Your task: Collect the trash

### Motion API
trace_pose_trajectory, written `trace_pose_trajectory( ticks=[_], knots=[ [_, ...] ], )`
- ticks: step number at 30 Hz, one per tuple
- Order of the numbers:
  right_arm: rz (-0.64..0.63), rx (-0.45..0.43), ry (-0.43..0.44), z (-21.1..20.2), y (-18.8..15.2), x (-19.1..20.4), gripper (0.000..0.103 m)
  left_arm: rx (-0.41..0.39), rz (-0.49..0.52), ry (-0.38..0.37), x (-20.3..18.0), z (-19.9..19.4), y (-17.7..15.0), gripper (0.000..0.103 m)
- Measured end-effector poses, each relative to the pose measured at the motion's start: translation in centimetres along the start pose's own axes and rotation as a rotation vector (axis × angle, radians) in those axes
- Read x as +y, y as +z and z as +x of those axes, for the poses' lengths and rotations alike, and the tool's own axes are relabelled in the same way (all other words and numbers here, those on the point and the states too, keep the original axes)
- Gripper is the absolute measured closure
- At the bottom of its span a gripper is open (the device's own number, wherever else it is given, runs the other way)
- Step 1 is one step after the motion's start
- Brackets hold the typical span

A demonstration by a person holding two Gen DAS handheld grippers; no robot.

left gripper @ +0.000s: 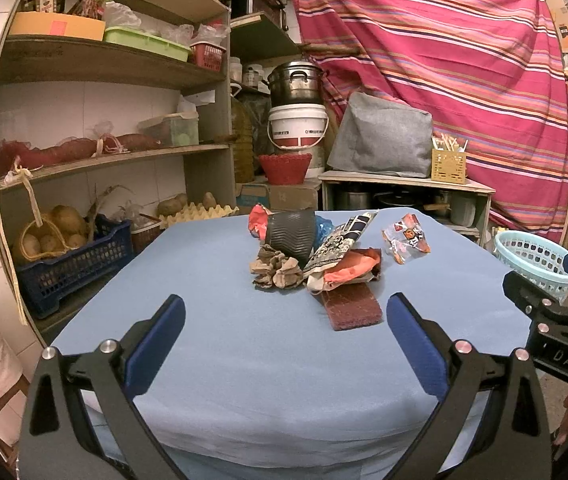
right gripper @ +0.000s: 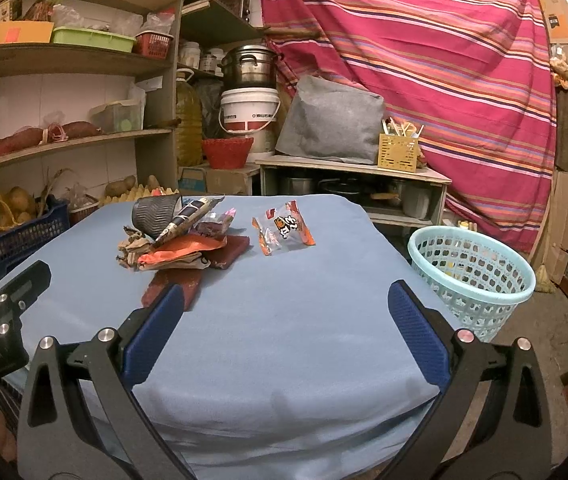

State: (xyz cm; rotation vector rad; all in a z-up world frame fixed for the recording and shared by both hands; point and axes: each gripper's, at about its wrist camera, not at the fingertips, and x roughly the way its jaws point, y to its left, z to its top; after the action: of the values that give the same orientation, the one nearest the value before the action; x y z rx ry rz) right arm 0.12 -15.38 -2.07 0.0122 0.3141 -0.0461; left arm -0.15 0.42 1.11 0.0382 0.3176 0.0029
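Claws left (left gripper: 285, 338) and right (right gripper: 285, 326): both spread, empty; snack wrapper (right gripper: 284, 232): likely light, crinkly, slippery, best pinched at a crimped end; basket (right gripper: 471, 276) nearby.

**Storeroom under warm light**

A striped red cloth (left gripper: 443, 60) drapes the back wall. Wooden shelves (left gripper: 104, 64) on the left hold boxes, baskets and potatoes (left gripper: 66, 220) against white tile. A steel pot (left gripper: 295, 82) sits on a white bucket (left gripper: 297, 126) beside a low cabinet (left gripper: 403, 188). The blue-covered counter (left gripper: 264, 340) fills the foreground.
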Motion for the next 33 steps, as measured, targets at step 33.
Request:
trace_pose_trajectory(
  ticks=[33],
  knots=[
    [-0.005, 0.0, 0.0, 0.1, -0.07, 0.05, 0.004, 0.005, 0.0, 0.002, 0.13, -0.06, -0.04, 0.005]
  ],
)
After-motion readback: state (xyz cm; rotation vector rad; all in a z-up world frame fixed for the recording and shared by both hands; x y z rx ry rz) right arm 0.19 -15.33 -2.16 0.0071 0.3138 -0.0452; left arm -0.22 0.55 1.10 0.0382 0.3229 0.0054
